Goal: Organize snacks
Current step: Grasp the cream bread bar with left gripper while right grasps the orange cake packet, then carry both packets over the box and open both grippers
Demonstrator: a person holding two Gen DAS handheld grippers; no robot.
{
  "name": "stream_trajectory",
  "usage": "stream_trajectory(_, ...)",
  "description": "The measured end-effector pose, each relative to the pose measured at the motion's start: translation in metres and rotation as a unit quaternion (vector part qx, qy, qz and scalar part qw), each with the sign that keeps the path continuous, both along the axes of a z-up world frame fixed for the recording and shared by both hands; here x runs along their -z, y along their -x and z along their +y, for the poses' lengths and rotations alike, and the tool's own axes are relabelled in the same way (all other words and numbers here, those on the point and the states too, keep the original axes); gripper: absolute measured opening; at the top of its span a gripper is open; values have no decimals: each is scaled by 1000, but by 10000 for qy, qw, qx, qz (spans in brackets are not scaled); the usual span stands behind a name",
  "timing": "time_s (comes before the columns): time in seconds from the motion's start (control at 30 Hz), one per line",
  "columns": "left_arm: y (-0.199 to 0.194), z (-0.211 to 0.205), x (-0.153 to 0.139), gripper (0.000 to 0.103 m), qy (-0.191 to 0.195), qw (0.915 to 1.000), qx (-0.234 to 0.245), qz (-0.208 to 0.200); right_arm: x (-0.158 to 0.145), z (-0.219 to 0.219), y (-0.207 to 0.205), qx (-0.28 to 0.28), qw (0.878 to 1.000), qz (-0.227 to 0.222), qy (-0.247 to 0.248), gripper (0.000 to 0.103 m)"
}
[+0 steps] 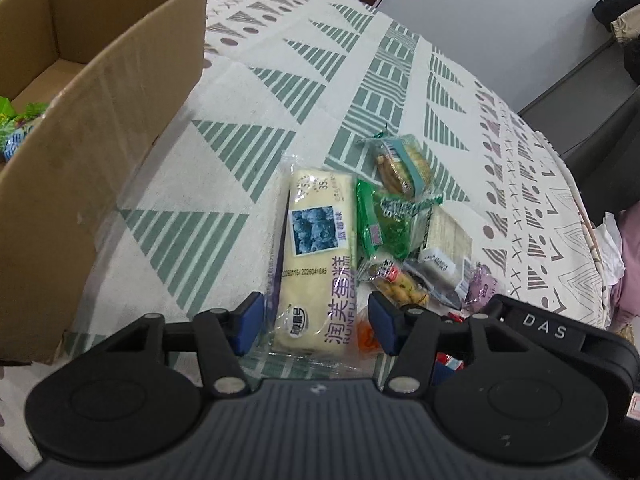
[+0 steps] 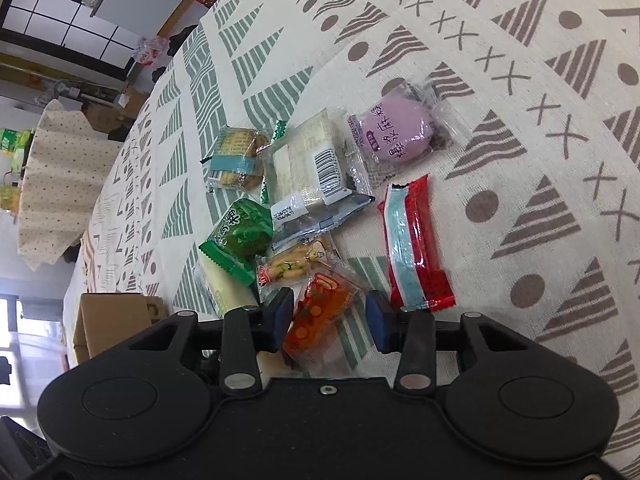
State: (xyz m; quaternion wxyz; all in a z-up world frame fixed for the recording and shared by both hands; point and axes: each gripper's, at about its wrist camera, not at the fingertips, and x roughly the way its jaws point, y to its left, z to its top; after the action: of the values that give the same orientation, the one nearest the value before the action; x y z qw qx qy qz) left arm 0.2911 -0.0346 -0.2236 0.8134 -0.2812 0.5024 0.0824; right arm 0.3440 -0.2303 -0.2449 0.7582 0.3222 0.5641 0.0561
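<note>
Left gripper [image 1: 316, 322]: we see it wide, its jaws on both sides of the cake pack [image 1: 318, 256].
Cake pack: reads "RUNFU", lies beside the cardboard box [image 1: 100, 120].
Right gripper [image 2: 330, 320]: wide around the orange snack [image 2: 318, 316], not pressing it.
Other gripper's body [image 1: 544, 330]: marked "DAS".

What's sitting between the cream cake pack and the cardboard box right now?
Nothing: in the left wrist view, only bare patterned tablecloth lies between the cream cake pack and the cardboard box. The other snacks all lie on the pack's far side.
</note>
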Motion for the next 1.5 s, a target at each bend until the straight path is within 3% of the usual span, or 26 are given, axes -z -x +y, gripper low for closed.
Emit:
stream_trajectory(0.17,4,-2,3,46,-63,10000,34,19,-2,10,-3,-96,9998,-110,105,41)
stream_trajectory(0.2,5,-2,3,46,-62,10000,45,8,-2,12,-2,-133,9997,-128,164,38)
stream_trajectory(0.23,6,-3,2,44,-65,10000,45,9,-3,12,-2,-155,9996,-132,184,28)
stream_trajectory(0.33,11,-2,-2,40,-96,9999,23,21,-4,10,2,-177,9998,-71,55,26)
stream_trajectory(0.83,42,4,-47,30,-338,9986,-170,-370,-37,11,21,-375,9978,-516,-165,25)
stream_trajectory(0.97,46,2,-42,17,-381,9991,-100,-161,-43,9,26,-346,9977,-566,-122,25)
stream_trajectory(1.1,50,1,-26,15,-313,9994,-73,97,-46,3,31,-324,9975,-619,-71,25)
stream_trajectory(1.3,48,-9,-24,24,-521,9984,-21,223,-38,-5,35,-257,9986,-459,-6,25)
stream_trajectory(1.37,47,-10,-24,45,-531,9983,-34,228,-37,-6,34,-252,9987,-446,-23,25)
stream_trajectory(1.43,46,-11,-25,58,-576,9981,-68,196,-36,-5,33,-254,9987,-430,-43,25)
stream_trajectory(1.5,44,-14,-24,61,-638,9979,-48,129,-34,-4,31,-265,9988,-410,-63,25)
